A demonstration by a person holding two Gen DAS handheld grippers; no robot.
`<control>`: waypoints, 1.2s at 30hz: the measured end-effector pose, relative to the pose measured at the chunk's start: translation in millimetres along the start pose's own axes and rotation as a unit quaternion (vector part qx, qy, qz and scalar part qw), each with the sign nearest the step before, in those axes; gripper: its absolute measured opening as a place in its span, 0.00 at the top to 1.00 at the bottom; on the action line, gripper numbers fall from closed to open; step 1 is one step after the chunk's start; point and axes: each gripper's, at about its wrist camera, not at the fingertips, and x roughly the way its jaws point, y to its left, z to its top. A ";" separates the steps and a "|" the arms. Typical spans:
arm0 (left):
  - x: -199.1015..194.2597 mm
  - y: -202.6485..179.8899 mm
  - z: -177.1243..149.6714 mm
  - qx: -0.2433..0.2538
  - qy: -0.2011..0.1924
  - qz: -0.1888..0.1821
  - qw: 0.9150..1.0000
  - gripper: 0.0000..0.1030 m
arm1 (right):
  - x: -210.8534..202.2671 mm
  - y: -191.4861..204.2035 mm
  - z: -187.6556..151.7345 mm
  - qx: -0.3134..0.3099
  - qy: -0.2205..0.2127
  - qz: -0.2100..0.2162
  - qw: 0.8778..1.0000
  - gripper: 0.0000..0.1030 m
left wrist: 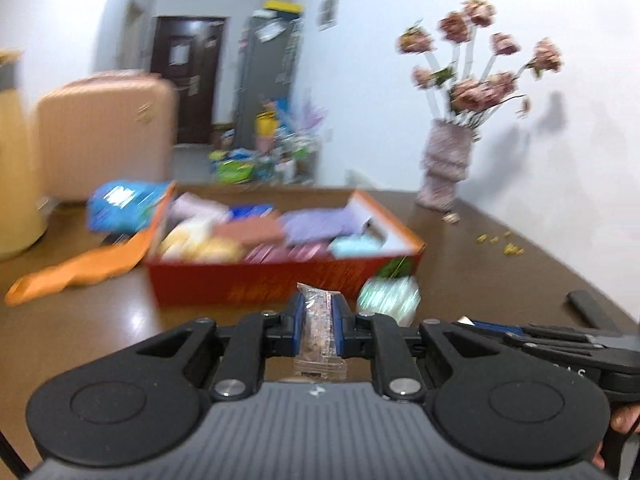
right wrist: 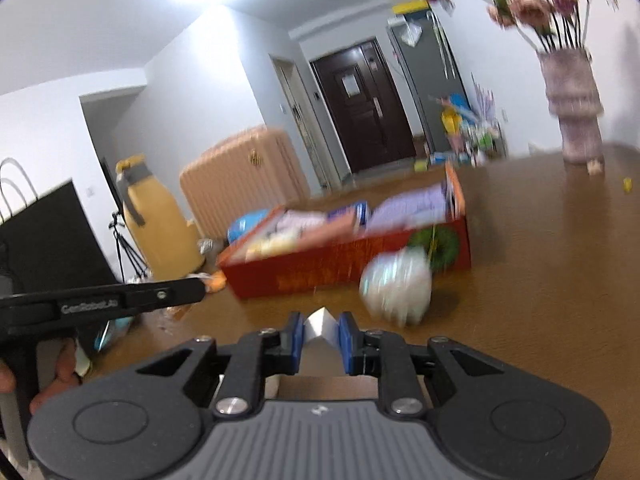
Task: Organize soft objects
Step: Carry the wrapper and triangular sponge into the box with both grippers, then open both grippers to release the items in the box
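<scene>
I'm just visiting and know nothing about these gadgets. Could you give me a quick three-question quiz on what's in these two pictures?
1. True or false: the left gripper is clamped on a clear-wrapped snack bar.
2. What lies on the table just in front of the red box: (a) a mug, (b) a pale green-white packet, (c) a shoe?
3. What stands at the table's far end by the wall?

Key: 1 true. 2 b. 3 a vase of pink flowers.
</scene>
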 end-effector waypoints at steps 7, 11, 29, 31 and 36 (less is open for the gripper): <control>119.8 18.1 81.9 0.001 0.049 -0.047 0.998 0.85 | 73.1 -32.4 100.3 -0.025 -0.016 -0.013 0.999 0.82; 191.5 22.8 99.7 0.017 0.088 -0.042 0.995 0.85 | 150.1 -58.7 139.9 -0.012 0.022 -0.035 0.999 0.81; 232.1 57.6 89.8 0.033 0.086 -0.004 0.996 0.50 | 250.0 -90.2 137.7 0.006 0.073 -0.067 0.995 0.51; 223.3 60.2 91.5 0.034 0.085 0.003 0.996 0.50 | 237.6 -85.7 141.5 0.000 0.060 -0.066 0.996 0.51; 180.1 62.9 97.0 0.046 0.069 0.028 0.996 0.49 | 195.6 -68.7 151.2 -0.023 0.041 -0.061 0.997 0.47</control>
